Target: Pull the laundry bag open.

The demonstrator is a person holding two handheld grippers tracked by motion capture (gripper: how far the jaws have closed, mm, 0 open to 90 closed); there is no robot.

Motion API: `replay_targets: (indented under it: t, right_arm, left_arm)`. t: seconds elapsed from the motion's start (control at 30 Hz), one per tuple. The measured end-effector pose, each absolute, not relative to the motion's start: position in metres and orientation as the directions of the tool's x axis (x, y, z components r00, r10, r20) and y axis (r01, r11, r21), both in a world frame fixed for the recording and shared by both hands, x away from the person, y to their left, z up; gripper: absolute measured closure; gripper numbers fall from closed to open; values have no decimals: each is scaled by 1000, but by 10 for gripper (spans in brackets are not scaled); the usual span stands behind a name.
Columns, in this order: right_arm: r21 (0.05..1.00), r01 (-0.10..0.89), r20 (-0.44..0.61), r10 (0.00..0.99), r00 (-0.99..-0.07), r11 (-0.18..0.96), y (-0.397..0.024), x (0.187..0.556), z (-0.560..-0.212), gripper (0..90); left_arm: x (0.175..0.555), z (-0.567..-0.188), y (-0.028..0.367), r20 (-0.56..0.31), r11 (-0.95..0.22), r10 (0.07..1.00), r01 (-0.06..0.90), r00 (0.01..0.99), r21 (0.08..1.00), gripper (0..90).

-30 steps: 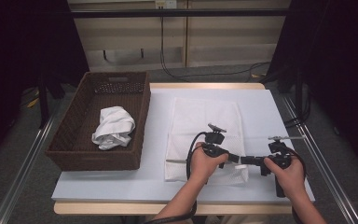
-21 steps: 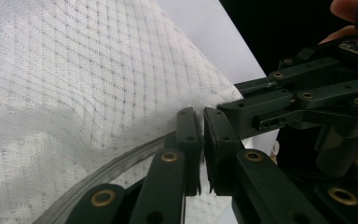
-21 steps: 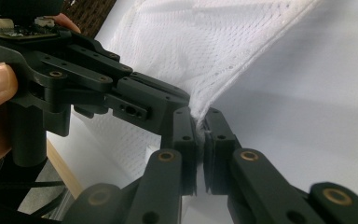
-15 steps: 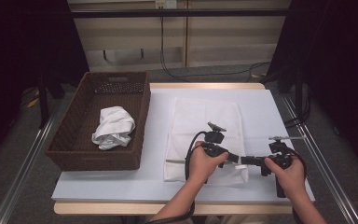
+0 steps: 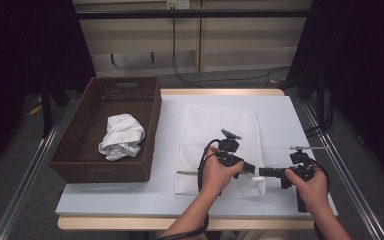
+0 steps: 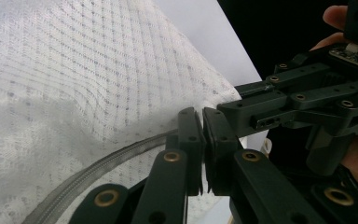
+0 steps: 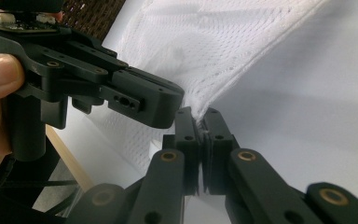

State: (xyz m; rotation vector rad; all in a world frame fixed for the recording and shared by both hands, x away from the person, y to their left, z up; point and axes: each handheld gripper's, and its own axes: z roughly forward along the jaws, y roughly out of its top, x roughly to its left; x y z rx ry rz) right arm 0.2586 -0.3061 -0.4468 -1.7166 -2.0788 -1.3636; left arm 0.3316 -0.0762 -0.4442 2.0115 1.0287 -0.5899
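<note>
A white mesh cloth (image 5: 220, 130) lies flat on the white table (image 5: 280, 115), folded in a long rectangle. Both grippers meet tip to tip at its near right edge. My left gripper (image 5: 252, 168) is shut on that edge; in the left gripper view the cloth (image 6: 74, 70) bunches into the closed jaws of the left gripper (image 6: 203, 140), with a grey hem strip curving below. My right gripper (image 5: 263, 171) is shut on the same corner; in the right gripper view the cloth (image 7: 205, 46) is pinched to a point between the jaws of the right gripper (image 7: 199, 135).
A brown wicker basket (image 5: 152, 120) stands at the table's left and holds a crumpled white cloth (image 5: 121, 136). Bare table surface lies right of and beyond the flat cloth. Metal rails run along both sides of the table.
</note>
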Motion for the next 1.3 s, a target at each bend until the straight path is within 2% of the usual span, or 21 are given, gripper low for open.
replay_targets:
  t: [0.03,0.13,0.47,0.87,1.1,1.17,1.3]
  right_arm:
    - [550,834,589,730,-346,-49,-306,259,-447,881]
    - [546,836,590,733,-339,-53,-309,258,-447,882]
    - [547,836,582,739,-339,-46,-309,258,-447,883]
    - [551,834,573,743,-345,-38,-310,257,-446,883]
    - [554,832,572,741,-352,-33,-307,257,-447,883]
    - [556,831,561,751,-347,-31,-308,257,-446,883]
    - [556,830,568,746,-347,-37,-310,257,-447,883]
  left_arm:
    - [333,-444,-75,-669,-366,475,820,571,440,869]
    - [333,-445,-72,-706,-334,462,842,537,423,869]
    - [335,-445,-67,-676,-375,471,823,566,427,868]
    - [333,-444,-63,-697,-331,485,849,528,412,868]
    - [334,-444,-60,-689,-343,489,844,535,412,868]
    - [336,-445,-56,-666,-378,487,824,565,422,868]
    - [336,-444,-54,-686,-361,482,837,545,411,868]
